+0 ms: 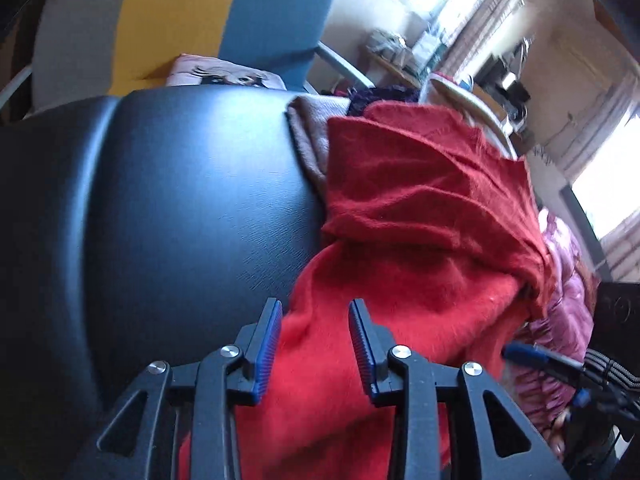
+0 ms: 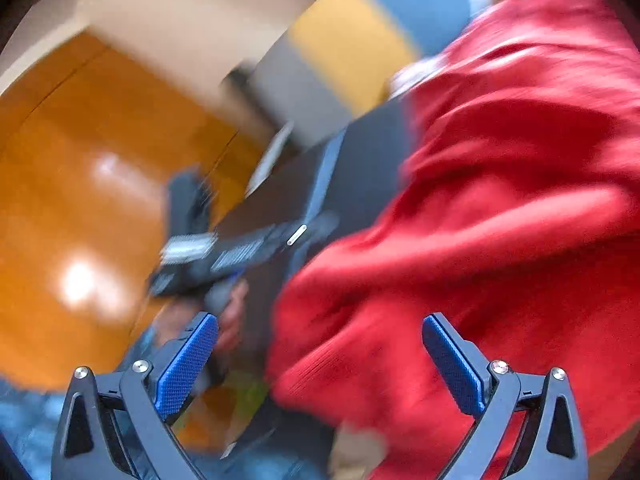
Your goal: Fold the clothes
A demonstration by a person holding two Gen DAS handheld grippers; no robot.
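Note:
A red knit garment (image 1: 420, 208) lies crumpled on the right part of a black padded surface (image 1: 180, 200). My left gripper (image 1: 316, 308) hovers at the garment's near left edge. Its jaws are partly apart, with red cloth showing between and under the blue pads (image 1: 266, 348), which do not press on it. The right wrist view is blurred. There my right gripper (image 2: 320, 320) stands wide open above the red garment's (image 2: 500, 200) lower edge, gripping nothing. The left gripper (image 2: 208, 256) and a hand (image 2: 234, 312) show to its left.
A brown cloth (image 1: 308, 136) lies under the red garment's far end, and a pink quilted garment (image 1: 568, 320) is at its right. A chair with grey, yellow and blue panels (image 1: 180, 12) stands behind. Orange floor (image 2: 80, 200) lies to the left. A cluttered shelf (image 1: 400, 48) is at the back.

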